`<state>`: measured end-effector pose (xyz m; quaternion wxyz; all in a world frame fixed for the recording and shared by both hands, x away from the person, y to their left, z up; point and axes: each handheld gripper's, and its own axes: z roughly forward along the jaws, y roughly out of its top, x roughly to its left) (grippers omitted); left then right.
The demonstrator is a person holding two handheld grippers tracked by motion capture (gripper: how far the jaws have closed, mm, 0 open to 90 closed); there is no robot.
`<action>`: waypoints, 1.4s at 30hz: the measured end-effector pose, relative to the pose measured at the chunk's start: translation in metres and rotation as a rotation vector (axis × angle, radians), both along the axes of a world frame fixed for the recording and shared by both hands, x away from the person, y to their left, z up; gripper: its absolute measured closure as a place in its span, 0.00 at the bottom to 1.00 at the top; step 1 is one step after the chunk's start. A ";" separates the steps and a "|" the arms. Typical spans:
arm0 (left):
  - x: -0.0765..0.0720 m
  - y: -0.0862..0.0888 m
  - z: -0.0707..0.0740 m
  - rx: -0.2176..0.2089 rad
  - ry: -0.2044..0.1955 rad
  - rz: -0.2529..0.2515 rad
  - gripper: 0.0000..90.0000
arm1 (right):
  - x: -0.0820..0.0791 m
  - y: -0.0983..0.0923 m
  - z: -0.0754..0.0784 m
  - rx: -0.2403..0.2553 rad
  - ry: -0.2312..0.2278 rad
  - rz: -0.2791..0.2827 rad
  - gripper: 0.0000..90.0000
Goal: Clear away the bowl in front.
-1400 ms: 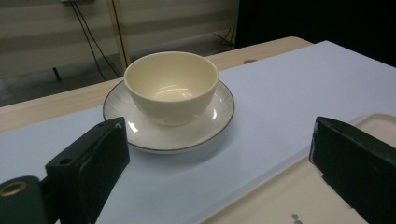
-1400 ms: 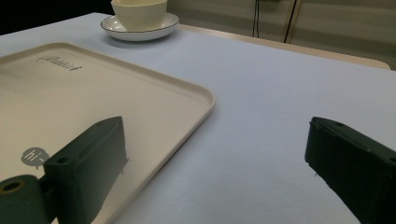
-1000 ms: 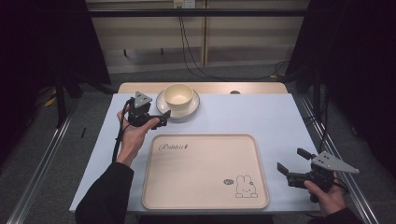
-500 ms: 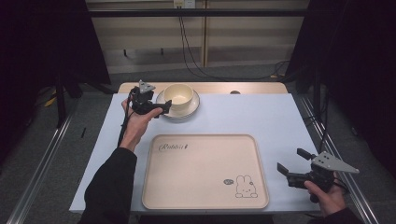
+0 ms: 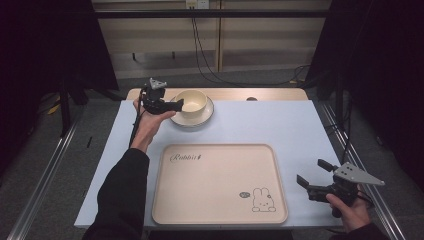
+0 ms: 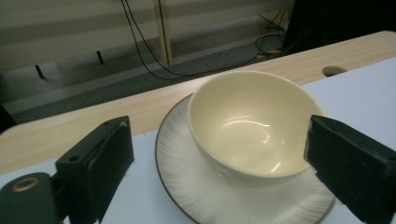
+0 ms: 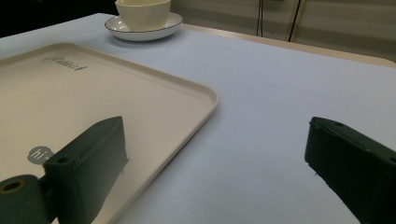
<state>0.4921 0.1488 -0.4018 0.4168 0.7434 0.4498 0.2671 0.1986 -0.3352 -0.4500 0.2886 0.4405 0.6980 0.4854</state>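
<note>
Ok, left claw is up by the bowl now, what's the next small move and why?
Probably ease the left claw forward and close on the bowl. Its jaws stand open on either side of the bowl, not touching it, and the bowl sits upright on its saucer. The tray lies bare nearby.

Tray [image 7: 116, 107] left side cut off; bowl [image 7: 142, 14] top cropped, right gripper view.

Cream bowl [image 5: 192, 103] on white saucer [image 5: 194, 119] with dark rim, fine radial lines, upper centre. Beige tray [image 5: 218, 183], lower centre: black script, rabbit drawing. Pale blue worktop [image 5: 280, 125] with wood far edge. Black claws, black sleeve [image 5: 122, 195].
</note>
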 end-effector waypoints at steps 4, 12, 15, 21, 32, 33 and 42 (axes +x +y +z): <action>0.009 -0.004 -0.002 -0.004 0.017 0.011 0.14 | 0.000 0.000 0.000 0.002 0.002 0.004 0.06; 0.024 -0.007 -0.004 0.027 0.030 0.035 0.14 | 0.000 0.000 0.000 0.004 0.000 0.010 0.07; 0.029 -0.009 -0.008 0.036 0.046 0.046 0.15 | 0.000 0.000 0.000 0.004 0.002 0.011 0.07; 0.035 -0.016 -0.018 0.059 0.070 0.051 0.15 | 0.000 -0.001 0.000 0.007 -0.002 0.003 0.07; 0.043 -0.021 -0.033 0.051 0.149 0.073 0.23 | 0.000 -0.001 0.000 0.013 0.004 0.010 0.07; 0.044 -0.021 -0.035 0.051 0.169 0.068 0.24 | 0.000 0.000 -0.001 0.011 0.006 0.011 0.07; 0.050 -0.025 -0.045 0.036 0.285 0.087 0.40 | 0.000 0.000 -0.001 0.010 0.006 0.012 0.07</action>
